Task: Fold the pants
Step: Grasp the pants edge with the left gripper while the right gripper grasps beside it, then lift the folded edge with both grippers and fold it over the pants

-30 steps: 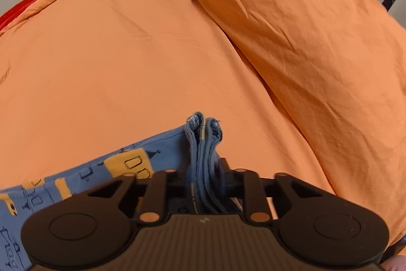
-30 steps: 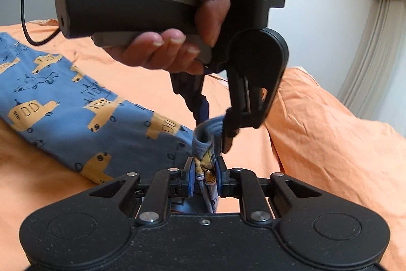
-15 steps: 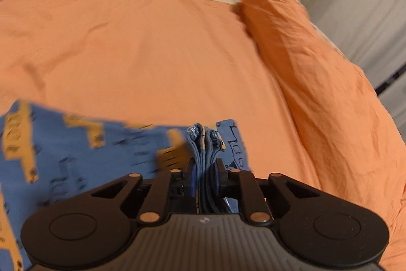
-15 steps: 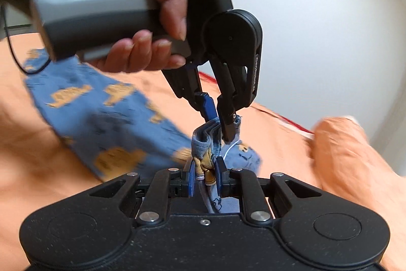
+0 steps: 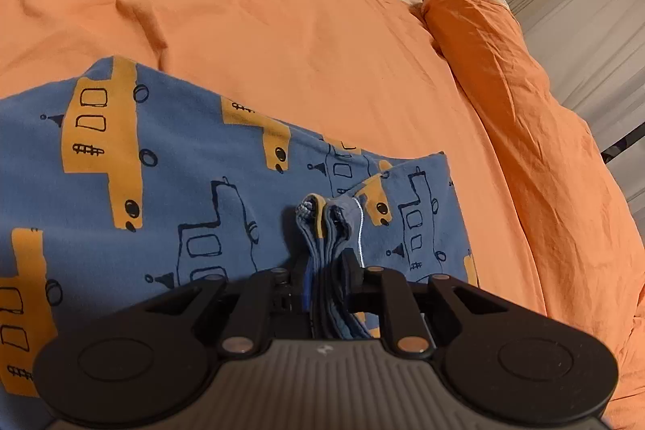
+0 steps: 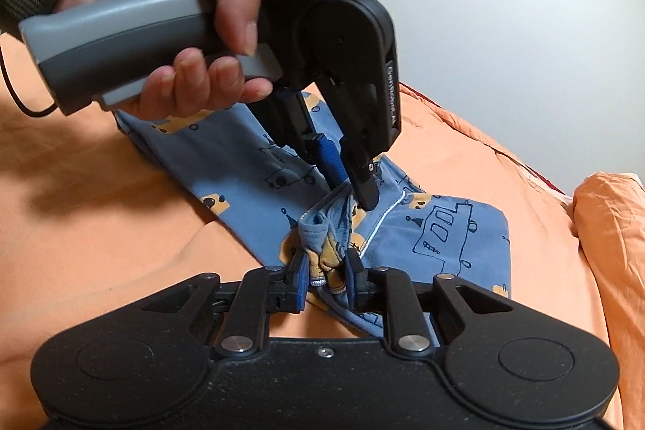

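**Both grips on one bunched hem: hazards as the fold is laid**

The pants, blue with yellow vehicle prints, lie on the orange bed, running from the 9 o'clock edge of the left wrist view to about 3 o'clock, short of the pillow. The left hand-held gripper is pressed together on a stack of gathered fabric edges that stand up between its fingers at 6 o'clock. In the right wrist view the right hand-held gripper likewise pinches a bunched fold of the same cloth, and the left tool, held in the person's left hand, bites the garment just beyond it, toward 12 o'clock.

Risks, as judged from this arrangement:

- The two pinch points sit very near each other, so any pull in differing directions may drag layers out of one grip and skew the fold.
- Each grip holds several thin layers; the inner ones are probably clamped least firmly and may slip, leaving the edges misaligned.
- A white cord hangs loose beside the fingers and could snag on release.
- The soft, wrinkled bedding may let the lower layer creep or crease under the upper one.
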Demonstrator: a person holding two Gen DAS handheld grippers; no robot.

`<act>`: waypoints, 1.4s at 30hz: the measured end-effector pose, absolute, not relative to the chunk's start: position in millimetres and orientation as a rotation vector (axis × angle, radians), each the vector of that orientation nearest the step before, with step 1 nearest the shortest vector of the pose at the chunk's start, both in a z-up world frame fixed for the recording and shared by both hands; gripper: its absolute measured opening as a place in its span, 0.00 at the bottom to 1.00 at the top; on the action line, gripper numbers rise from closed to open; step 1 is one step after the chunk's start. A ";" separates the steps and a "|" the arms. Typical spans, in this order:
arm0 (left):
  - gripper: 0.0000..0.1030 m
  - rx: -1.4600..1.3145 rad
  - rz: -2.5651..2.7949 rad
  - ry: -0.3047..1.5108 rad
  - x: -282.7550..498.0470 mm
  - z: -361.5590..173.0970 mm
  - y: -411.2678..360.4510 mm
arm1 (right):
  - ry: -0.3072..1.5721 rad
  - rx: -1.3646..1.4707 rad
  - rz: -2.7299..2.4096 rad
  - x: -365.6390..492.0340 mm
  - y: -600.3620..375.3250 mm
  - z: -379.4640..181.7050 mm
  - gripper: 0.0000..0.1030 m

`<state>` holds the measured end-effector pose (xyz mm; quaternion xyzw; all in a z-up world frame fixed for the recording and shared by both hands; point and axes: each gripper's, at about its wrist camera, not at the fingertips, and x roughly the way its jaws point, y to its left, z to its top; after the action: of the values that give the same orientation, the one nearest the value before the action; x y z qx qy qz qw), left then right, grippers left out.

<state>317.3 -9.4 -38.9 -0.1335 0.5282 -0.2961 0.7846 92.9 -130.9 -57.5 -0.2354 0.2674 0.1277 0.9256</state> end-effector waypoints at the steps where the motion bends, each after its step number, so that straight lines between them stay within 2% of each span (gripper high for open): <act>1: 0.16 -0.291 -0.639 1.137 316.8 -39.1 -8.2 | 0.551 -0.479 0.260 93.7 -131.9 -57.4 0.21; 5: 0.16 -0.282 -0.639 1.128 314.6 -38.6 -8.7 | 0.562 -0.462 0.255 96.0 -134.9 -57.4 0.24; 23: 0.16 -0.281 -0.629 1.127 312.7 -41.0 -7.2 | 0.587 -0.430 0.258 100.5 -135.7 -56.9 0.24; 26: 0.12 -0.253 -0.635 1.118 311.3 -37.4 -10.6 | 0.584 -0.425 0.260 100.2 -136.3 -56.0 0.19; 31: 0.10 -0.255 -0.667 1.087 310.6 -22.7 -9.4 | 0.559 -0.401 0.250 97.4 -139.5 -50.2 0.14; 42: 0.10 -0.144 -0.603 1.054 309.9 4.0 63.1 | 0.513 -0.288 0.410 106.2 -103.5 -25.3 0.13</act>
<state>309.9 63.1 4.0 -0.0674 0.4947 -0.2832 0.8189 106.2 -103.5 -25.3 -0.1408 0.2512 0.2006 0.9364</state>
